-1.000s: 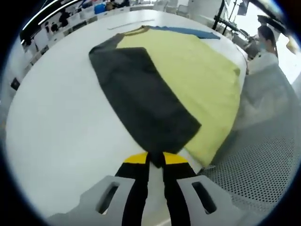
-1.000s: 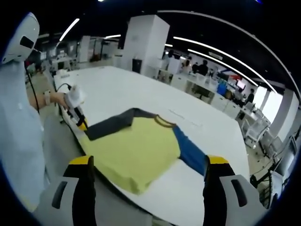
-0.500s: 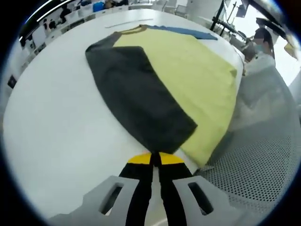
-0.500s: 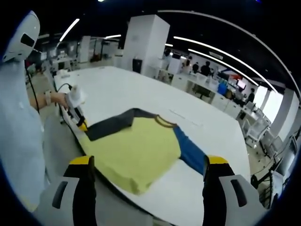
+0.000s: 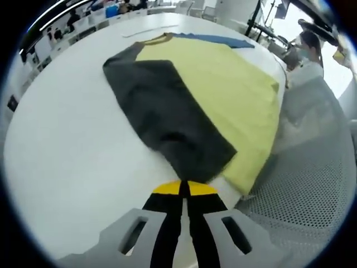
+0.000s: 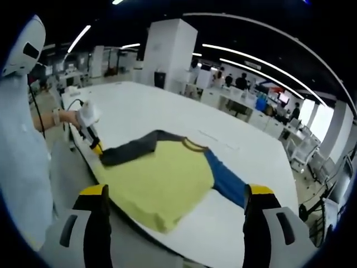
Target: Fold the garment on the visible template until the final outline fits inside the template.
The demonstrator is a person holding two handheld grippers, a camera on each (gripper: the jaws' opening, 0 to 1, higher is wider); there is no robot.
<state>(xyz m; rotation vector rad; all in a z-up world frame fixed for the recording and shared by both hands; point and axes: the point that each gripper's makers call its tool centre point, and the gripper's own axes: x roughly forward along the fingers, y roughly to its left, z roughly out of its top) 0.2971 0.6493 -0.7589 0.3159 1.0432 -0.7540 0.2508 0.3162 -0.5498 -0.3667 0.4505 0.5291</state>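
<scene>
A white table (image 5: 67,145) is seen carrying a yellow shirt (image 5: 234,89), spread flat near the edge beside the person (image 6: 19,167), with its grey sleeve (image 5: 167,117) folded across the body and its blue sleeve (image 6: 226,181) stretched out on the far side. The left gripper (image 5: 184,187) is held with its jaws pressed together just at the grey cuff, though whether cloth is pinched cannot be told. The right gripper (image 6: 175,195) is held above the shirt, jaws spread wide and holding nothing.
</scene>
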